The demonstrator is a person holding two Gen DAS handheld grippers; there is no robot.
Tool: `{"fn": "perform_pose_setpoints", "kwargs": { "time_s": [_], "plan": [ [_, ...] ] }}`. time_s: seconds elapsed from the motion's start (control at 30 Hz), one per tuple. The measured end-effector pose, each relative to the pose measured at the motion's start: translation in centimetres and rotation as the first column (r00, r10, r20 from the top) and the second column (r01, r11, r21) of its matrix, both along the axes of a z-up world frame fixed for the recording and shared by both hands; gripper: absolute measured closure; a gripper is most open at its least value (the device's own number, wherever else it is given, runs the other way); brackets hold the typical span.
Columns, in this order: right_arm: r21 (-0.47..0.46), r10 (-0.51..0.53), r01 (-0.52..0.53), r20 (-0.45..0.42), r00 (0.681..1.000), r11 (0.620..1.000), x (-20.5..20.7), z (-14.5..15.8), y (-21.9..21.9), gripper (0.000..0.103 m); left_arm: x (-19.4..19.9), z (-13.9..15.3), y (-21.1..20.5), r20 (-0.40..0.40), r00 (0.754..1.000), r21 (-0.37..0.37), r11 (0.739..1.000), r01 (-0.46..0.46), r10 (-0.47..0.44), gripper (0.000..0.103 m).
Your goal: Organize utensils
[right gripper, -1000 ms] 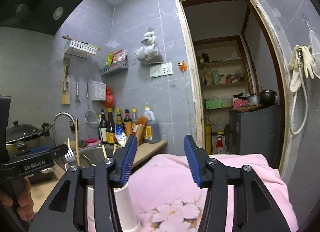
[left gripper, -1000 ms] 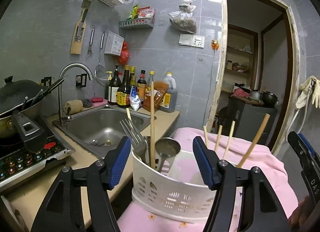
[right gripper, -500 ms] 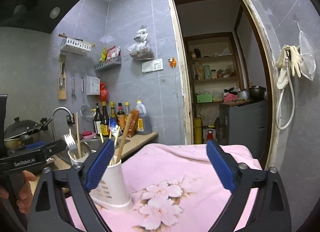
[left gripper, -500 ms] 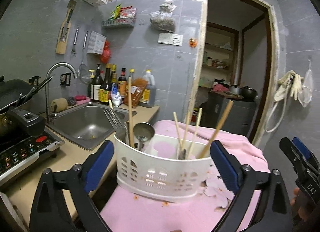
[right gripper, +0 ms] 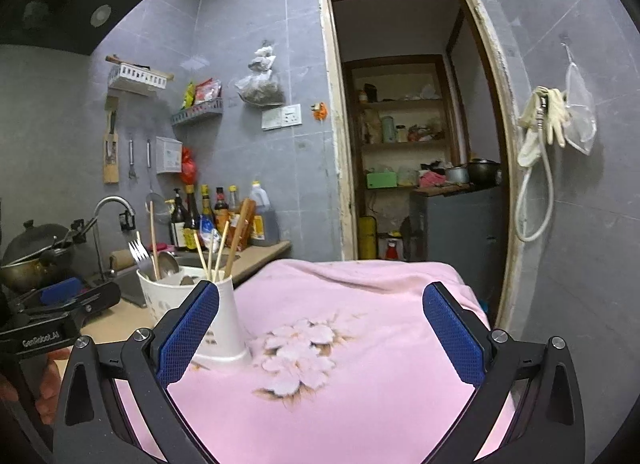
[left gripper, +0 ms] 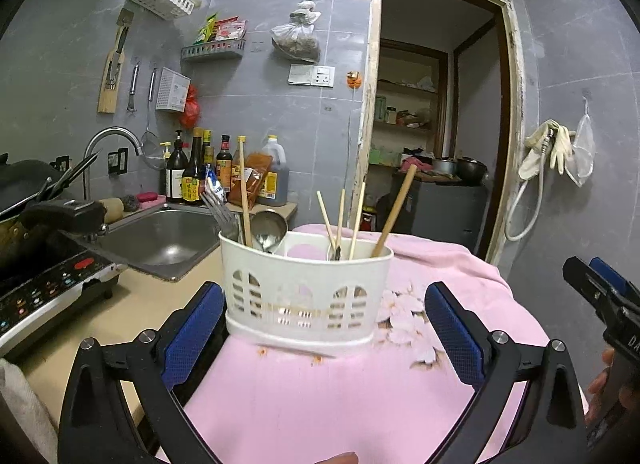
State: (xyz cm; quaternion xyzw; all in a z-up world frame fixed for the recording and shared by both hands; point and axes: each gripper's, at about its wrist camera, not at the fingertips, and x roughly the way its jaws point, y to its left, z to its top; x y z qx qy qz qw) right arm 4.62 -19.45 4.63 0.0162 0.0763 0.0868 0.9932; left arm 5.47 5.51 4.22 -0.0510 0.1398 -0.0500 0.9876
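White perforated plastic utensil caddy (left gripper: 306, 296), oblong with arched slots, standing upright on a pink floral cloth (left gripper: 320, 396), at 12 o'clock from the left gripper (left gripper: 324, 328); inside, a steel fork (left gripper: 219, 212), a ladle (left gripper: 269, 229) and pale wooden chopsticks (left gripper: 340, 220). Blue ribbed pads, black frames. Left gripper spread wide after opening, flanking the caddy without touching; right gripper (right gripper: 322, 330) likewise spread wide and empty, caddy at 10 o'clock beside its left pad.

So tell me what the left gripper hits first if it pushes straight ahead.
Most likely the white utensil caddy, standing on the pink cloth straight ahead of the open left gripper, roughly centred between its jaws.
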Motion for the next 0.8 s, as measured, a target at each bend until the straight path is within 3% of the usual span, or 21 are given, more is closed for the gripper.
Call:
{"fn": "perform_pose_setpoints", "kwargs": {
  "time_s": [0.57,0.8],
  "plan": [
    [-0.056,-0.054,0.053,-0.011,0.998,0.997,-5.8,-2.1,0.2,0.0,-4.6,-1.9,-0.8,0.03,0.999,0.041,0.999,0.019,-0.021,0.004],
    [-0.032,-0.075,0.074,-0.026,0.997,0.997,-6.4,-2.4,-0.3,0.0,-5.2,-2.8,-1.1,0.02,1.0,0.053,0.998,0.021,-0.022,0.004]
  ]
}}
